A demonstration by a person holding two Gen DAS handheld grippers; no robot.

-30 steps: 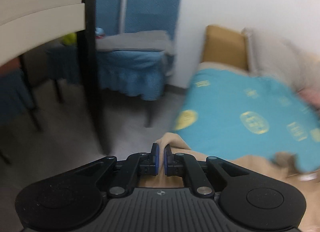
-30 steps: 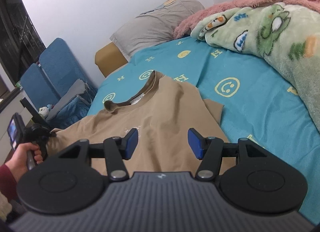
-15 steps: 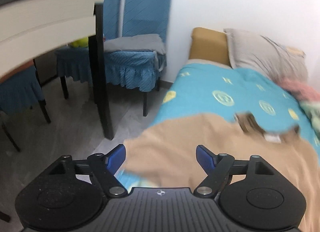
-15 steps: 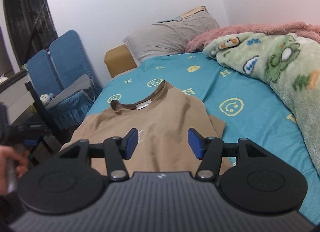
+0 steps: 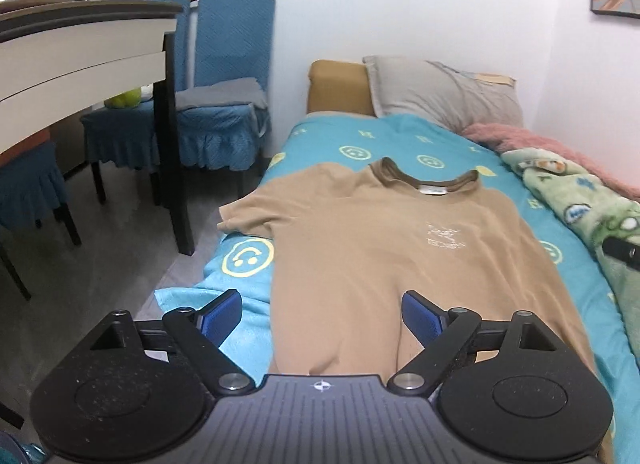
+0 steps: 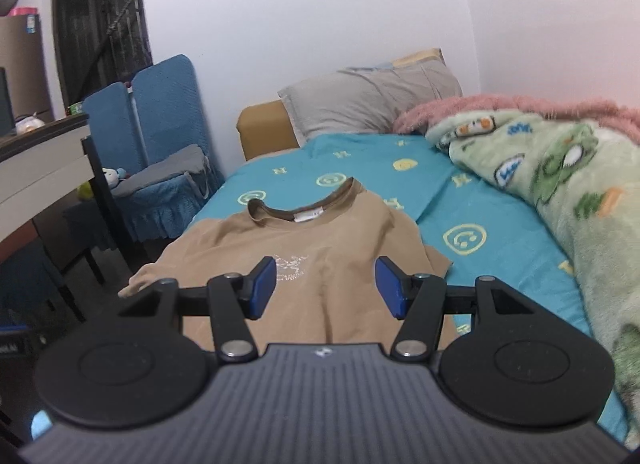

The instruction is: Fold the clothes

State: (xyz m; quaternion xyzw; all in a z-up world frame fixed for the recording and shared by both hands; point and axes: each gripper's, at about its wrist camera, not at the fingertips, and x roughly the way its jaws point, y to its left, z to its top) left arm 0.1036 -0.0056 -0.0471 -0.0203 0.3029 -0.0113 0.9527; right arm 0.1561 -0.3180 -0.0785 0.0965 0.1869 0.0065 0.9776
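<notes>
Left wrist view: a tan T-shirt lies spread flat, logo up, on the blue smiley-print bedsheet, collar toward the grey pillow, one sleeve reaching the bed's edge. The left gripper hangs over the hem, jaws wide and empty.

Right wrist view: the same shirt shows no fold. The right gripper hovers above it, jaws likewise wide, holding nothing. All folding apparently remains.
</notes>
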